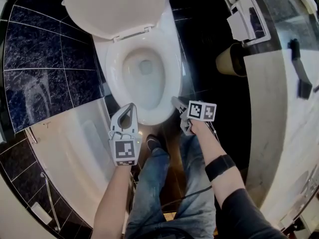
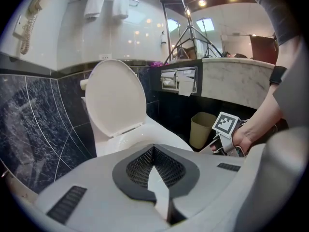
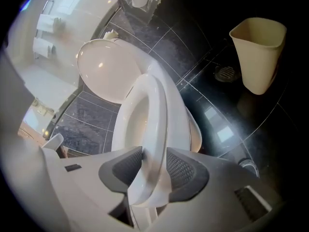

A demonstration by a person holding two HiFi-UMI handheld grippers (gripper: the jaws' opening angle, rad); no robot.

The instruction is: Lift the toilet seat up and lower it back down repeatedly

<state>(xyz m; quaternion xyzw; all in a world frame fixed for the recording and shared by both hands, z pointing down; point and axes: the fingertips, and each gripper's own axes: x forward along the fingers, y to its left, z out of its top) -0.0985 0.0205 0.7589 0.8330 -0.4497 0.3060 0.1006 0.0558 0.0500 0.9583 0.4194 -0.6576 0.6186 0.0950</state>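
White ceramic toilet bowl (image 1: 172,49), round white lid (image 1: 114,6) up. White oval plastic seat (image 3: 155,115) looks down on rim: stiff, light, prob. slick; best gripped at front edge. Right gripper (image 3: 154,153) clamps it there; left gripper (image 2: 154,151) closed, empty.

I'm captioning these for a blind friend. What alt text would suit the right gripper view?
A grey claw grips the front edge of a white toilet seat, one pad on each side. Beyond it the lid stands open, and a beige bin stands on the dark tiled floor at right.
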